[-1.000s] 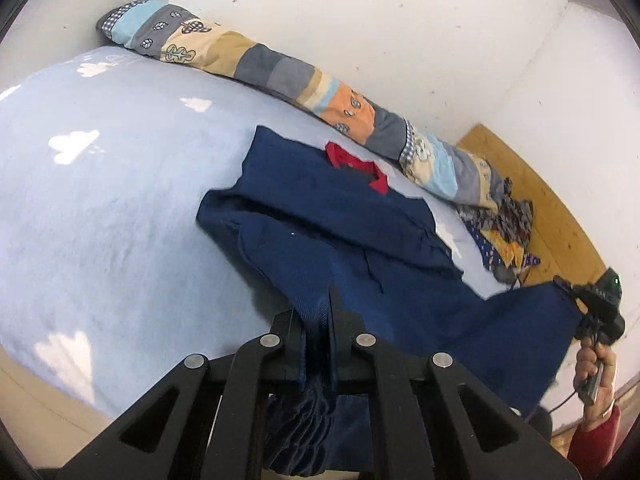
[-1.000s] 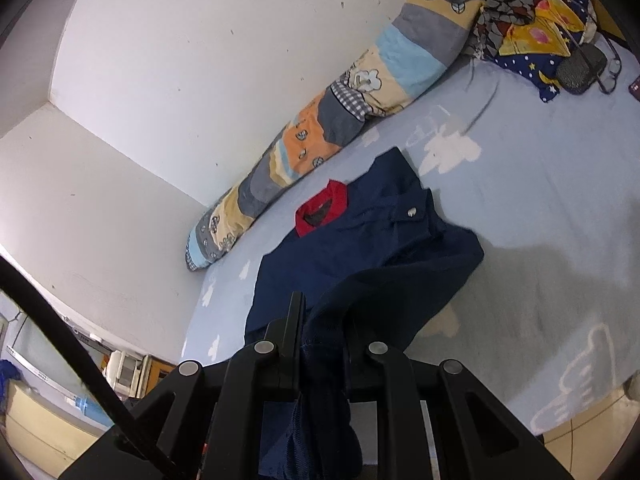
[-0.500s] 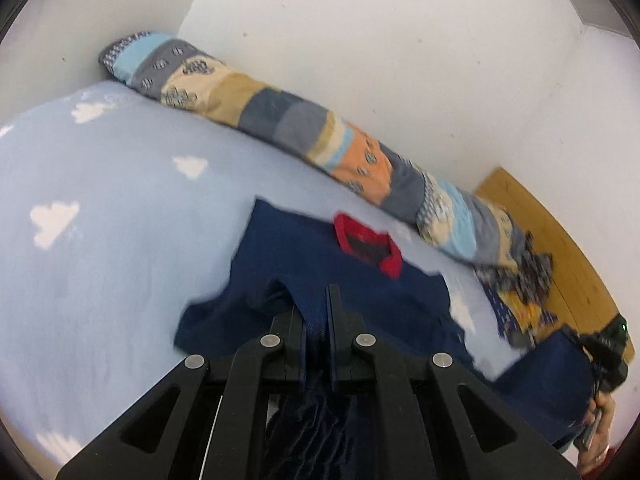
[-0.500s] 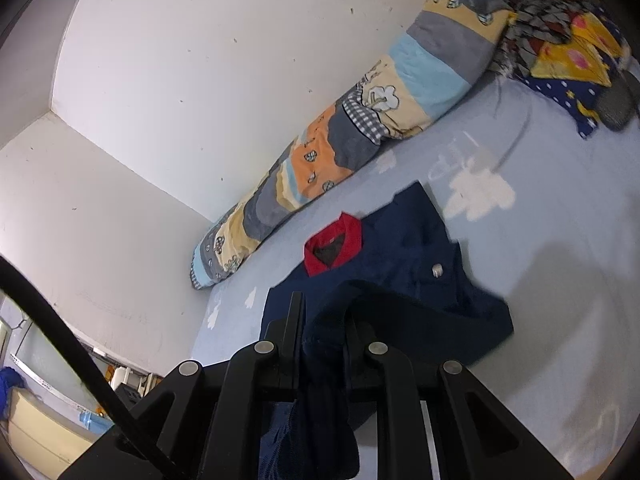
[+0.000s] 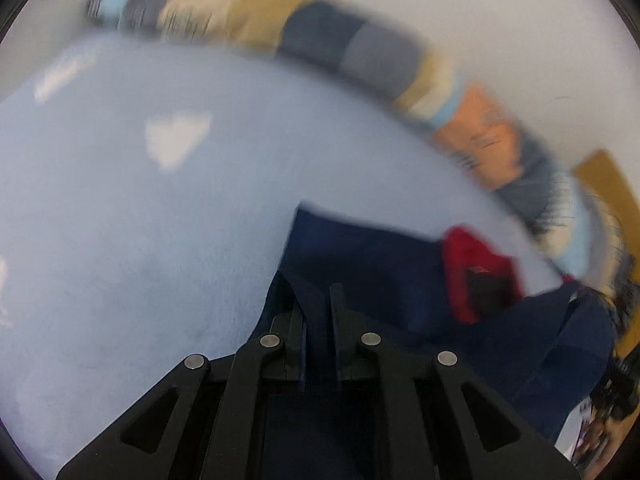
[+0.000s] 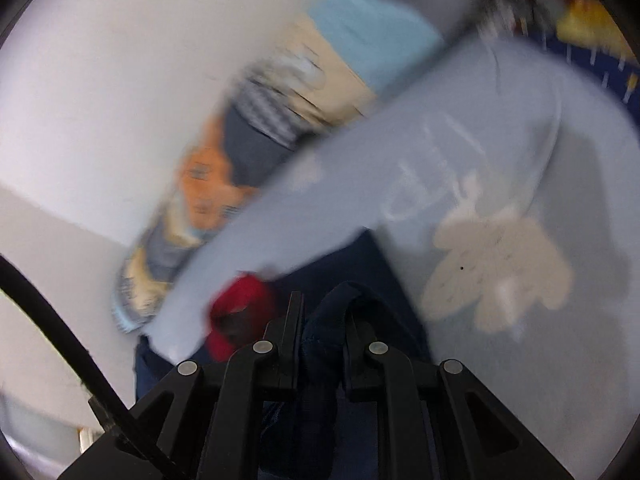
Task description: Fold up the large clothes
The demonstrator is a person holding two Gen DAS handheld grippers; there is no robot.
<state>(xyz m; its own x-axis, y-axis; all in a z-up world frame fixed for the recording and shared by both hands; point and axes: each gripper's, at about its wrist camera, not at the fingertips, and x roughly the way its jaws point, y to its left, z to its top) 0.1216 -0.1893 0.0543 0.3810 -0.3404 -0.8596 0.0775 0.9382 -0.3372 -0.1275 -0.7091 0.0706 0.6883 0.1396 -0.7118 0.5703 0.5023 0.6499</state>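
A navy garment (image 5: pixel 372 264) with a red collar (image 5: pixel 476 268) lies lower centre on the pale blue bed (image 5: pixel 120 220); left hand-held gripper (image 5: pixel 318 320) and right hand-held gripper (image 6: pixel 322 320) each pinch its fabric, jaws narrow and easing open.

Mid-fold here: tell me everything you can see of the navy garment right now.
The navy garment is dark blue woven cloth with a red collar, lying on the pale blue bed cover near the patchwork bolster. Its lower part is doubled up toward the collar. The left gripper and right gripper each have cloth between their fingers, jaws opening. Motion blur hides details.
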